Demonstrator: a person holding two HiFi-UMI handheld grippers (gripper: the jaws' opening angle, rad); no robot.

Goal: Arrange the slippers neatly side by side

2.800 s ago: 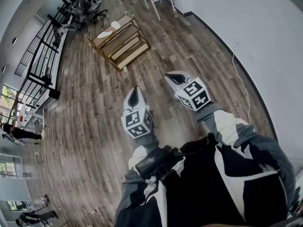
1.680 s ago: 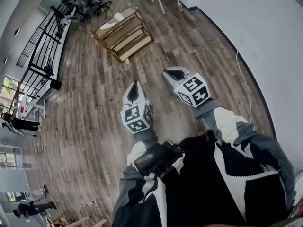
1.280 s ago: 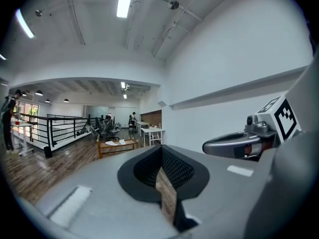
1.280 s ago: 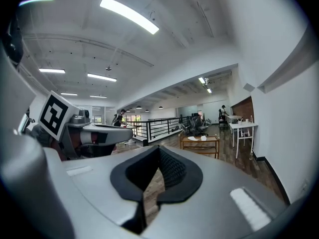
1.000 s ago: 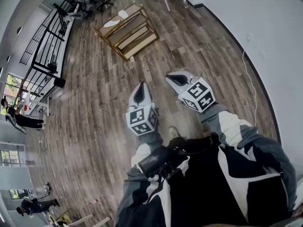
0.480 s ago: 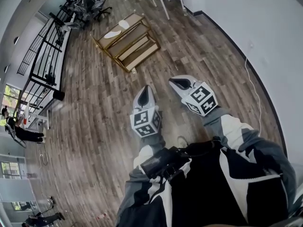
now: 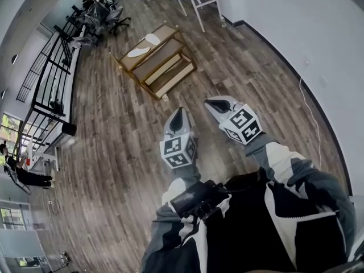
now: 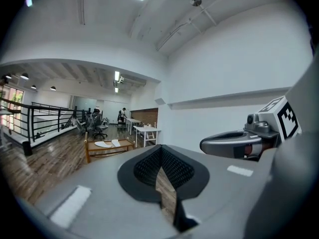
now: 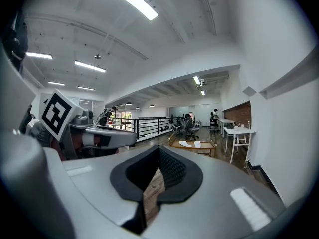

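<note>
Hovering above the floor [image 7: 114,141], left gripper [image 7: 177,112] and right gripper [image 7: 214,102] have fingers together, empty; two slippers [image 7: 138,52] lie atop the rack [image 7: 165,33].

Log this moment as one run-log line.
left gripper: shut, empty | right gripper: shut, empty | slippers: two white, on top of wooden rack, ahead of both grippers | contact: none

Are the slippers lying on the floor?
No, both white slippers lie on top of the wooden rack.
</note>
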